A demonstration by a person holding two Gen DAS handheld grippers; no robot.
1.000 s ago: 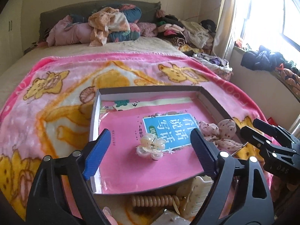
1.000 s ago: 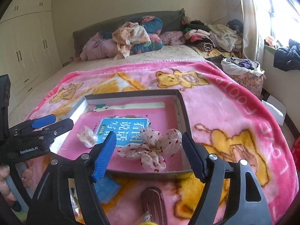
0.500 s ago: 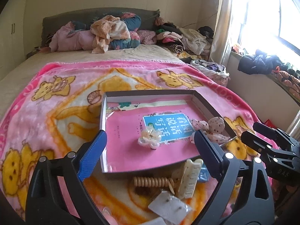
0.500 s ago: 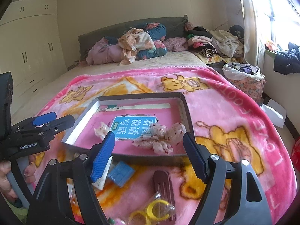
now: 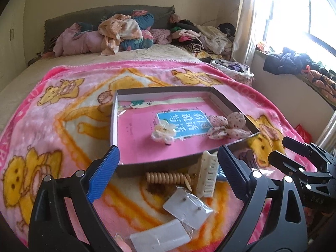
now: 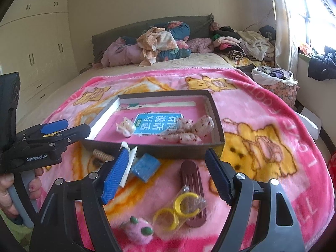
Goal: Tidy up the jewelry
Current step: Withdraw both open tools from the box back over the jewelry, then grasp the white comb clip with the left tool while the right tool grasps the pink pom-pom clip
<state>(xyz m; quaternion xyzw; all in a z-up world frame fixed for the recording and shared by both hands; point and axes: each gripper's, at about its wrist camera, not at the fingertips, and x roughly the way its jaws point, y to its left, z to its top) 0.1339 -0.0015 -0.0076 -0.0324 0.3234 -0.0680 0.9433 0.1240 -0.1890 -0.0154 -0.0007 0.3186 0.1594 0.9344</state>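
A dark-rimmed tray (image 5: 231,103) on the pink blanket holds a clear flower hair clip (image 5: 162,133) and a spotted fabric bow (image 5: 227,125). In front of the tray lie a wooden spiral hair tie (image 5: 166,177), a cream claw clip (image 5: 206,174) and carded earrings (image 5: 187,208). My left gripper (image 5: 168,153) hangs open above them, holding nothing. The right wrist view shows my right gripper (image 6: 167,153) open and empty over a blue square piece (image 6: 146,167), a dark red hair clip (image 6: 192,180), bagged yellow rings (image 6: 178,208) and a pink fuzzy piece (image 6: 138,231).
A pink book lines the tray (image 6: 216,113). Piled clothes (image 6: 159,42) cover the head of the bed. A wardrobe (image 6: 35,52) stands at the left, and a window sill with clothes (image 5: 294,63) at the right. A hand (image 6: 8,184) holds the left gripper (image 6: 61,130).
Both grippers have drawn back from the tray toward the near edge of the bed, bringing the loose pieces in front of it into view. The left jaws stand slightly wider.
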